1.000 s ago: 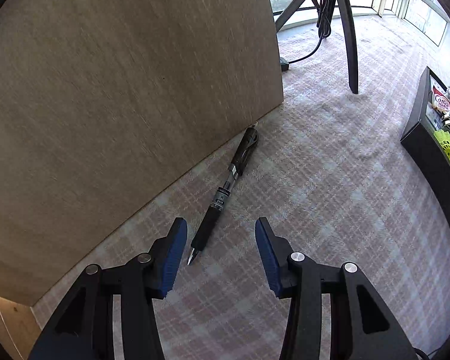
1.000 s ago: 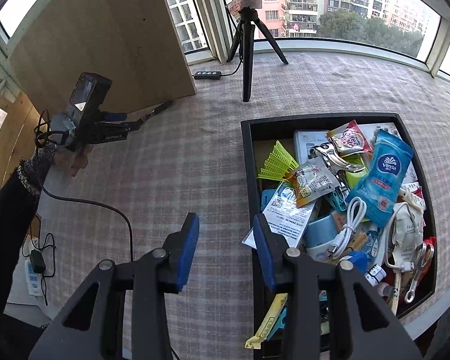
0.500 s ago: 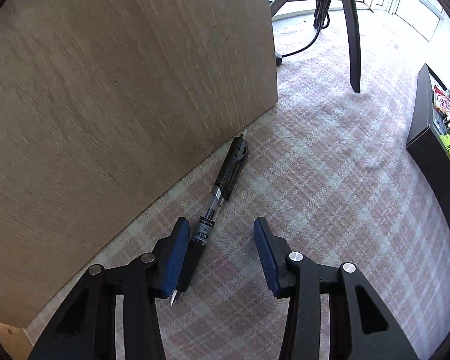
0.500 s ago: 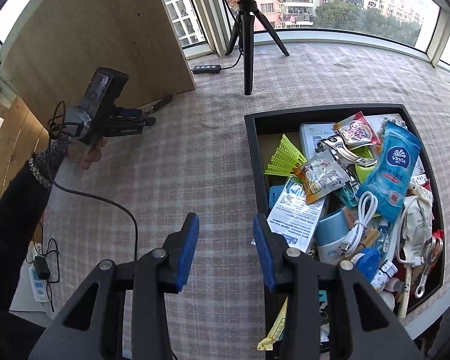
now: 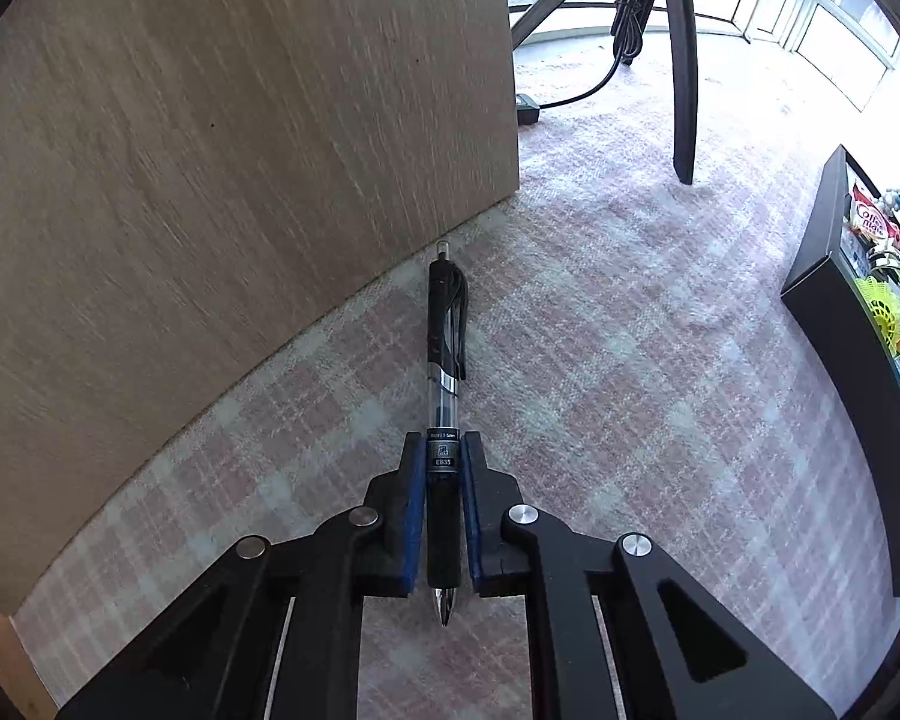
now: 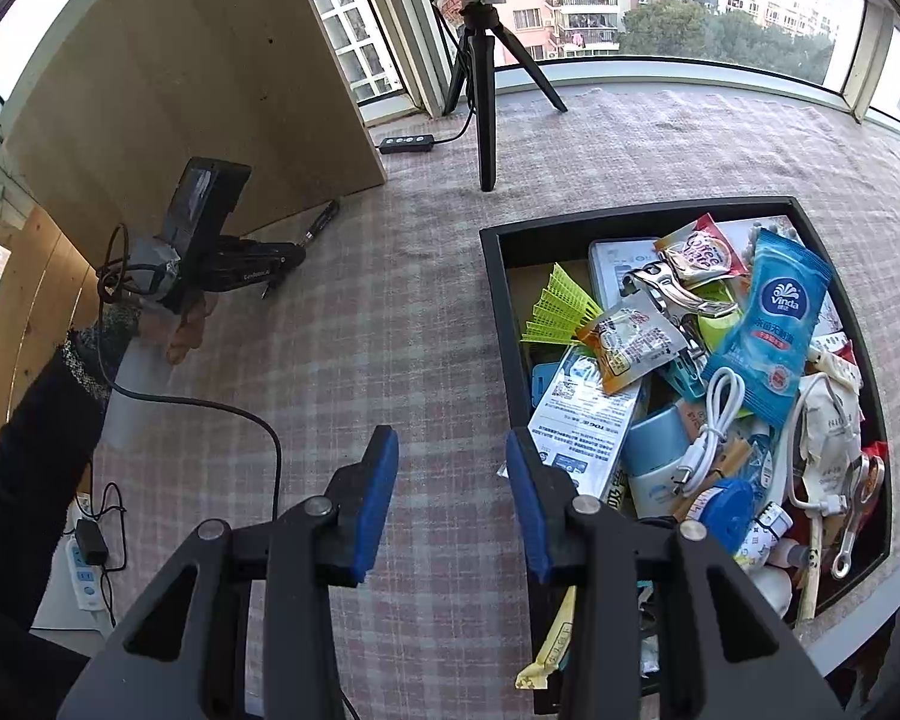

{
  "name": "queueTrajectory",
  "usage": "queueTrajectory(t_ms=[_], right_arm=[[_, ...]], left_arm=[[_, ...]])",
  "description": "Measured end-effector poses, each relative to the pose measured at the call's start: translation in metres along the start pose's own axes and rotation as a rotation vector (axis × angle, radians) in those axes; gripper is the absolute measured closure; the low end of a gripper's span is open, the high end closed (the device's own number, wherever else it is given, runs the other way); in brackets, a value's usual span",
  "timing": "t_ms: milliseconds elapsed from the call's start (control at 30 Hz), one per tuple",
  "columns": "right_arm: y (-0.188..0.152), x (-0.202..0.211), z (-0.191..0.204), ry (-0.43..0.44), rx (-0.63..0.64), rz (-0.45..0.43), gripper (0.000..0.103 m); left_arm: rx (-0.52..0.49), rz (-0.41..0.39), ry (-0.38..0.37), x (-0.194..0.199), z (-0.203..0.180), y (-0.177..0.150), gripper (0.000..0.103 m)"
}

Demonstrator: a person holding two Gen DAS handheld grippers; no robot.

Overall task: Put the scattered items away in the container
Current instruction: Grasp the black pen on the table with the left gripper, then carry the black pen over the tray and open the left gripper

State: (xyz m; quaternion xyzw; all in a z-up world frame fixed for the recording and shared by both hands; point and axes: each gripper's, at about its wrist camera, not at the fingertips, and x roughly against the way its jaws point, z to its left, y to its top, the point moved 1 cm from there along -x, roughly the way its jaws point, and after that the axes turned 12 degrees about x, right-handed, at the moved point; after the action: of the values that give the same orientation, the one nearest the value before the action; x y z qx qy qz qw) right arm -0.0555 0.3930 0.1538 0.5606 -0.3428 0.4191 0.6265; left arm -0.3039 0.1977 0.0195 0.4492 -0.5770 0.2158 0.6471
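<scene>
A black retractable pen (image 5: 444, 360) lies on the plaid cloth beside a wooden board. My left gripper (image 5: 442, 462) is shut on the pen's barrel, with the tip pointing back between the fingers. In the right wrist view the left gripper (image 6: 252, 264) sits at the board's foot with the pen's end (image 6: 323, 220) sticking out. My right gripper (image 6: 453, 468) is open and empty, hovering over the cloth beside the left wall of the black tray (image 6: 501, 312), which is full of several packets, cables and tools.
A wooden board (image 5: 210, 150) leans along the left. A black tripod (image 6: 483, 96) stands behind the tray, with a cable and inline switch (image 6: 407, 143) on the cloth. A power strip (image 6: 87, 564) lies off the table's left edge.
My left gripper moved forward over the pen and shut on its barrel; the pen now lines up between the fingers. My right gripper stayed open, nearly still.
</scene>
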Motion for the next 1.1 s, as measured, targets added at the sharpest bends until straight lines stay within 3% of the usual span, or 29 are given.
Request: queueTrajectory(t_ms=[233, 500, 800, 1100], right_arm=[[-0.019, 0.028, -0.015, -0.003, -0.051, -0.056, 0.066], [-0.067, 0.071, -0.049, -0.051, -0.142, -0.106, 0.066], [-0.133, 0.101, -0.093, -0.067, -0.248, -0.138, 0.066], [-0.159, 0.119, -0.135, -0.043, -0.264, -0.151, 0.066]], left_arm=[[0.091, 0.016, -0.041, 0.017, -0.014, -0.035, 0.093], [0.085, -0.021, -0.072, 0.059, -0.062, -0.066, 0.093], [0.043, -0.052, -0.112, 0.094, -0.148, -0.063, 0.093], [-0.059, -0.079, -0.199, 0.135, -0.264, -0.067, 0.093]])
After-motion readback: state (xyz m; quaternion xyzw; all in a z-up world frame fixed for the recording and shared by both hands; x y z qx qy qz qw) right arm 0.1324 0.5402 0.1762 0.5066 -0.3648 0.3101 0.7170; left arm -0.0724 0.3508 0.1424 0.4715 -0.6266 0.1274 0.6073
